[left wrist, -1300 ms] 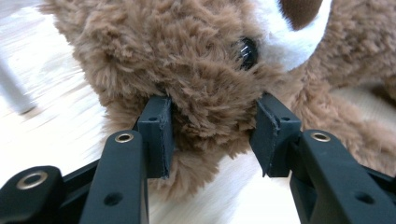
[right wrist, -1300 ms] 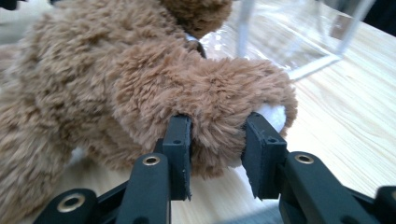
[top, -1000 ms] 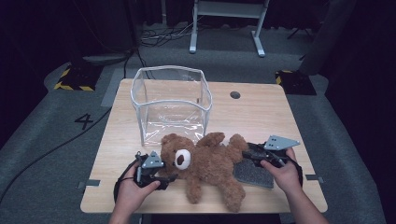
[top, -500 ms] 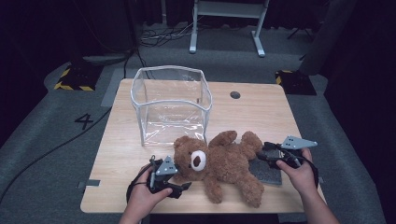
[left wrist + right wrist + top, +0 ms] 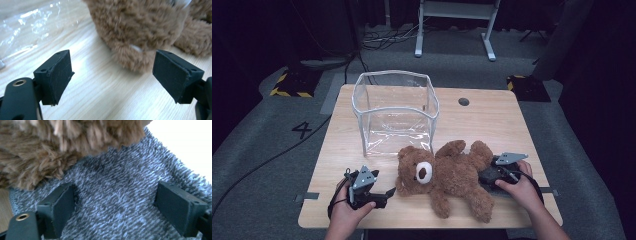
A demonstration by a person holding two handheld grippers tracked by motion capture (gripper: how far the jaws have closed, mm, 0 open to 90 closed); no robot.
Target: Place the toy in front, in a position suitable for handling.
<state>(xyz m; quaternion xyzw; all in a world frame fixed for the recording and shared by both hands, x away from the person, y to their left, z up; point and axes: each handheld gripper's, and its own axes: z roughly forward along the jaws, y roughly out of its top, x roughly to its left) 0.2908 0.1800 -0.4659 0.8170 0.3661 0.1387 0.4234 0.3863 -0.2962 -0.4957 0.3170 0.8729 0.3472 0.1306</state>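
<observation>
Dark grey carpet surrounded the pale wooden table point(image 5: 492, 120), with a white metal frame point(image 5: 452, 25) standing on the floor well beyond both grippers. On the table, just ahead of the left gripper point(image 5: 389, 192) and a little to its far side, lay the brown plush teddy bear point(image 5: 452, 175) on its back, head pointing toward that gripper. In the left gripper view the black jaws stood wide apart over bare wood, having just been opening, with nothing between them; the bear's fuzzy head point(image 5: 140, 32) lay just beyond the tips, closer to the right-hand jaw, not touched by either pad. Farther ahead and off toward the left-hand jaw sat the clear soft-plastic open-topped bin point(image 5: 394, 112), its crinkled wall point(image 5: 30, 25) visible in that view.

The right gripper point(image 5: 484, 176) rested at the other end of the bear, beside its legs, held by the person's right hand point(image 5: 517, 185). In the right gripper view its jaws also stood wide, having just been opening, set down on a grey-and-white knitted cloth point(image 5: 120, 202) that spread between and beneath both pads without being pinched. The bear's brown fur point(image 5: 62, 147) overlapped the cloth directly ahead of the tips and toward the left-hand jaw. Whether the pads touched the fur could not be told.
</observation>
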